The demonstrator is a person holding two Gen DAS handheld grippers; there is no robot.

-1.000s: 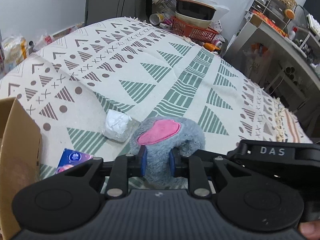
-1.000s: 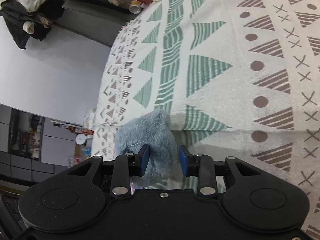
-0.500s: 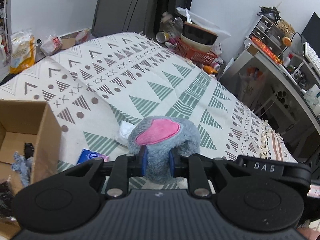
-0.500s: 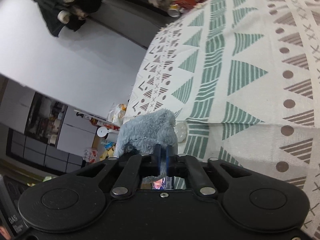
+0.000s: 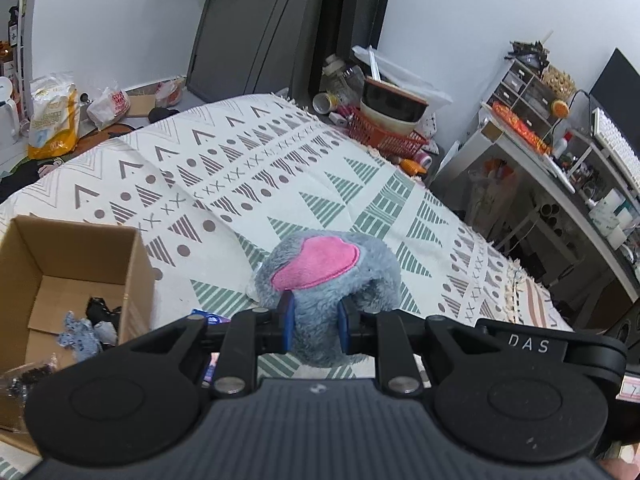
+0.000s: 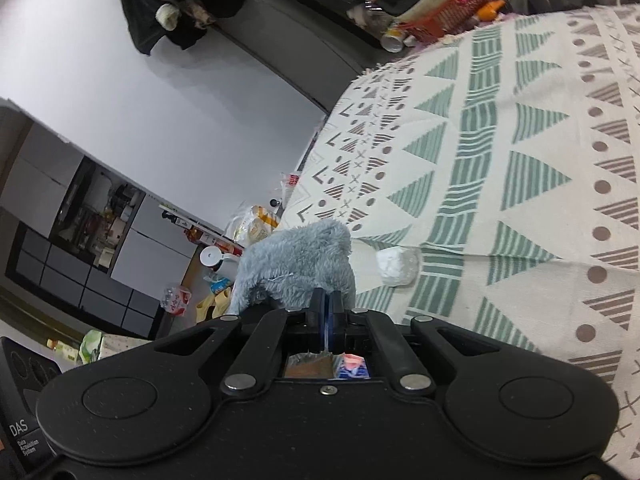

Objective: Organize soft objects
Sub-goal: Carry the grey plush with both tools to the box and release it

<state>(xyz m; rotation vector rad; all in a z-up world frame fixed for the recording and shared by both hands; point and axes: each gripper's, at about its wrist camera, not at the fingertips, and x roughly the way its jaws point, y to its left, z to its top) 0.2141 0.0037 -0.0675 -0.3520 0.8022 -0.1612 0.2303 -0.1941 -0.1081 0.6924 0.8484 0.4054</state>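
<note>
A grey plush toy [image 5: 332, 280] with a pink ear patch hangs above the patterned bed cover [image 5: 280, 168]. My left gripper [image 5: 314, 328] is shut on the plush toy, its blue pads pressed into the fur. My right gripper [image 6: 327, 316] is shut on another part of the same grey plush toy [image 6: 296, 260], jaws nearly together on a thin bit of fur. An open cardboard box [image 5: 68, 280] sits at the left and holds several small soft items.
A white crumpled wad [image 6: 396, 266] and a blue packet [image 5: 206, 316] lie on the cover below the toy. A red basket with bowls [image 5: 386, 132] stands at the bed's far edge. A cluttered desk [image 5: 560, 160] is on the right.
Both grippers have lifted the plush toy higher off the bed. The right gripper closed from open around the toy to shut on it. The box has come into view at the left.
</note>
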